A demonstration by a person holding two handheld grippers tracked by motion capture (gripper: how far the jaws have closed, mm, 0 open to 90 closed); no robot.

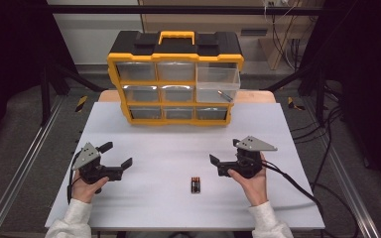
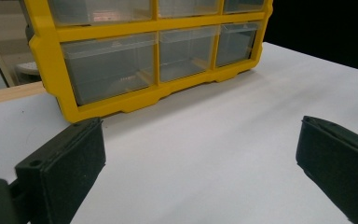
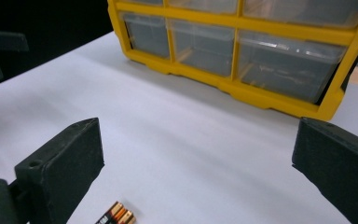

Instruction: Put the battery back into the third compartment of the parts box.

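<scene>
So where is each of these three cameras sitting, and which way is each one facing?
High view: above the person's side, looking forward and down on the white table; shows both hands, left gripper and right gripper.
Left gripper view: rides the left gripper, facing the yellow drawer organiser with clear plastic drawers; open black jaws show.
Right gripper view: rides the right gripper, facing the organiser, small pack of batteries below.
All share the organiser.

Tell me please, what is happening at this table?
A person holds a hand-held gripper in each hand over a white table. The left hand-held gripper and the right hand-held gripper are both open and hold nothing. A small pack of batteries lies between them, untouched. Behind stands a yellow drawer organizer, its upper right drawer pulled out.
</scene>
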